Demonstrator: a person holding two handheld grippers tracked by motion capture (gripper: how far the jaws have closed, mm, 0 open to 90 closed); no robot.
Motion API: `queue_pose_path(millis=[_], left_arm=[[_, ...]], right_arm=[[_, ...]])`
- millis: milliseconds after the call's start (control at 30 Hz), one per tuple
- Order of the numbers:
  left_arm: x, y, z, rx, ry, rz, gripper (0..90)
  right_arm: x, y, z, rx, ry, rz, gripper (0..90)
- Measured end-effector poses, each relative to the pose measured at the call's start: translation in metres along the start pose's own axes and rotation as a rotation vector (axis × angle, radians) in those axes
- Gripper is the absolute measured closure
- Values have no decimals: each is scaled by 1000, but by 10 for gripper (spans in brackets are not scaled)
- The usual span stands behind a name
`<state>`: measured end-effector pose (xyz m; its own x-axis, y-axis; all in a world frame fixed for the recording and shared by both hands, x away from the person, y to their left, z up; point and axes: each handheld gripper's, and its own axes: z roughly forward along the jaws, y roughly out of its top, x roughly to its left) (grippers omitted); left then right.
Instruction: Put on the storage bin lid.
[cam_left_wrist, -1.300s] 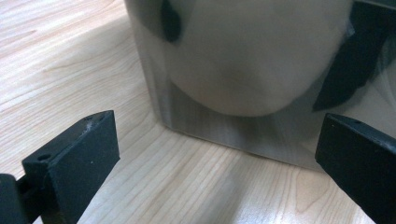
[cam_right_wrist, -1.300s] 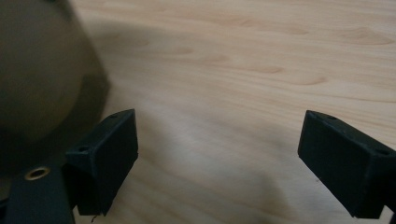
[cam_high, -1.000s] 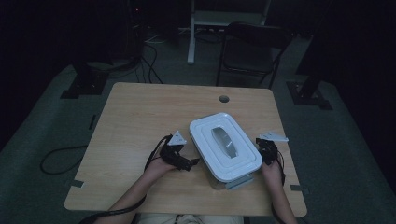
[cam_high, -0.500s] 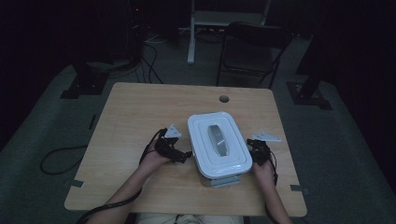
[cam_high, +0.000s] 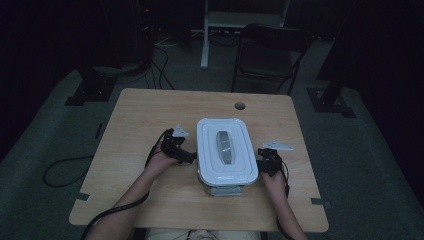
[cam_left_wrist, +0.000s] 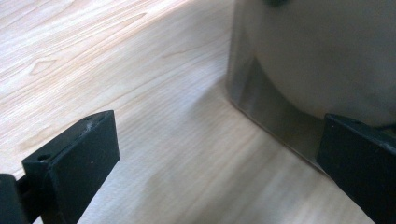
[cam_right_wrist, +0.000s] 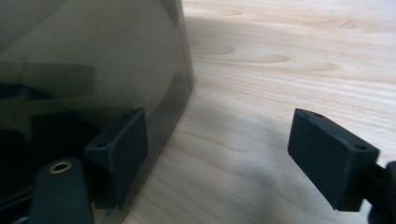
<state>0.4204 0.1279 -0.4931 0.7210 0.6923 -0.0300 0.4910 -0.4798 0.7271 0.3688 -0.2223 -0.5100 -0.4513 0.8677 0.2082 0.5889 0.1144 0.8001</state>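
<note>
The lidded container (cam_high: 226, 152) sits near the desk's (cam_high: 150, 115) front edge between the left tool (cam_high: 186, 156) and right tool (cam_high: 264, 162), both wide, the right's jaws just narrowing slightly, gripping nothing.

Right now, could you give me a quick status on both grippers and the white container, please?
Left gripper open, at the container's left side. Right gripper open, jaws just closing slightly, nothing between them. White lidded container flat on the table. Nothing in the way.

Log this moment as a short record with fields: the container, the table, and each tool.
container: white lidded box, grey handle on lid, near the table's front edge
table: light wood, round hole near far edge
left tool: open, at the box's left side
right tool: open, jaws have just been closing slightly, at the box's right side
</note>
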Motion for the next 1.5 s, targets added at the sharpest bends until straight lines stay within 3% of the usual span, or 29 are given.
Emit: queue_pose_path(millis=[200,300,367,433,500,567,600,667,733,833,867,900,933,1033,1167,1233,1433,1500], left_arm=[[11,2,5,7,12,-16,4],[17,2,1,-29,-8,-81,4],[20,3,-10,-33,-13,-86,4],[22,5,-25,-48,-5,-86,4],[22,11,-47,-94,5,-86,4],[19,17,-64,-128,7,-83,4],[15,23,-75,-165,3,-73,5],[5,34,-87,-190,-21,-75,5],[-5,43,-92,-199,-43,-59,5],[-22,55,-88,-159,-55,-18,4],[-22,55,-88,-159,-55,-18,5],[-28,59,-81,-123,-40,-6,5],[-29,59,-78,-118,-43,-5,4],[-33,60,-71,-97,-50,2,5],[-33,58,-71,-90,-34,30,6],[-33,57,-70,-74,-4,54,28],[-33,53,-67,-93,-15,60,29],[-34,51,-66,-99,-9,57,30]], right_arm=[[5,0,3,-9,-5,1,196],[1,3,5,28,-17,16,132],[-3,7,3,49,-82,10,130],[-9,14,-7,-1,-108,30,130],[-13,26,-24,-41,-124,46,130],[-13,38,-37,-71,-115,53,130],[-11,45,-45,-93,-117,56,130],[-2,59,-58,-136,-107,57,123],[12,70,-67,-174,-44,23,111],[31,78,-64,-150,-27,-38,111],[31,78,-64,-150,-27,-38,111],[36,78,-60,-131,-37,-63,111],[42,77,-52,-92,-64,-92,111],[43,74,-42,-48,-65,-86,113],[42,70,-42,-71,-39,-59,112],[41,71,-43,-83,-52,-58,113],[44,75,-45,-51,-99,-88,113],[44,73,-40,-23,-60,-85,113]])
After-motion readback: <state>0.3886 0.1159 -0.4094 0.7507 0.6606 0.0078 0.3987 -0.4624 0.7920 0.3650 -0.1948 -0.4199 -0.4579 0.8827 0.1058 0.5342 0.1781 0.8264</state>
